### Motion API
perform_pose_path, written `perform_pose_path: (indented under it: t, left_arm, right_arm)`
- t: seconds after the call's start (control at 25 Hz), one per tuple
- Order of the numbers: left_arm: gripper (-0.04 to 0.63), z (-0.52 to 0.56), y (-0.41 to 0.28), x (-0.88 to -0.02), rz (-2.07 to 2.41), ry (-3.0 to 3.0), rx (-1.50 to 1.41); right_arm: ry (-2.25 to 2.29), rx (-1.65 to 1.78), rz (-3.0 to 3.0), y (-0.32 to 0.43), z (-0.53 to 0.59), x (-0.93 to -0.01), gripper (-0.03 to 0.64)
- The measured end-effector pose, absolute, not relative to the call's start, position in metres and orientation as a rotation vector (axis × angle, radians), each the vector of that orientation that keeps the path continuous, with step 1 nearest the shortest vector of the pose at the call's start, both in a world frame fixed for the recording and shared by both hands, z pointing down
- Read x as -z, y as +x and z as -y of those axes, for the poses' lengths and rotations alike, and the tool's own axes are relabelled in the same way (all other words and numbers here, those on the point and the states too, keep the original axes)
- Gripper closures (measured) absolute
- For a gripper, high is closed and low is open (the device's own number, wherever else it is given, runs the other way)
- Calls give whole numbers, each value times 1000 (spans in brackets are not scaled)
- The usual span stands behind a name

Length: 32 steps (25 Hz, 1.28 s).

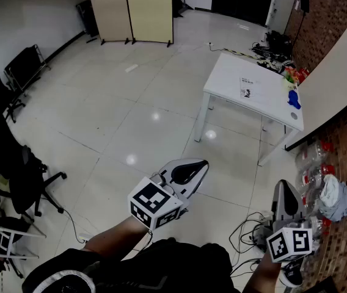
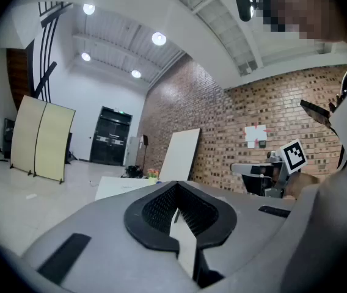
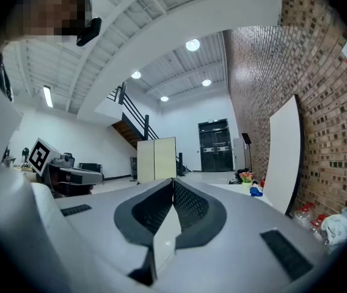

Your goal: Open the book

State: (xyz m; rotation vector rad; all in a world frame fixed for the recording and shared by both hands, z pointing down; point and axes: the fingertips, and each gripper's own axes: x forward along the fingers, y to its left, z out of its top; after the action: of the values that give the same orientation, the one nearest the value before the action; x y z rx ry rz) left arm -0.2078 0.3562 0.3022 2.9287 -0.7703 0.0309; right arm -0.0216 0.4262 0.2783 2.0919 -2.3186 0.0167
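A flat white book with dark print [image 1: 248, 88] lies closed on a white table [image 1: 234, 72] far ahead of me across the floor. My left gripper [image 1: 203, 163] is held level in the air, jaws together, nothing between them; its tips [image 2: 175, 185] point toward the table [image 2: 115, 185]. My right gripper [image 1: 282, 184] hovers at the lower right, also shut and empty, with its tips [image 3: 173, 180] aimed at the room's far end. Both grippers are well short of the table.
A blue object [image 1: 294, 98] and colourful items [image 1: 292, 74] sit at the table's right end. A white board [image 1: 338, 72] leans on the brick wall. Bottles [image 1: 311, 163], a cloth [image 1: 335, 199] and cables [image 1: 253, 231] lie at the right. Office chairs [image 1: 14, 163] stand left, a folding screen [image 1: 138, 10] behind.
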Motion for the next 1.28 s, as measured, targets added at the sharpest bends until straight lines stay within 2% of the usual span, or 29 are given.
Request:
perform_pose_path:
  t: [0.24,0.88,1.28]
  left_arm:
    - [598,-309,-176,-308,800,2923,-21]
    - [598,-157,-17,-293,1039,2855,-27]
    - [598,-75,21,-296,1081,2851,-50]
  right_arm:
    - [2048,-5,2341,3,-376,-280,617]
    - [1868,28,2506,162,-204,-270,615]
    - [1838,-25,2537,201,-113,-287,615]
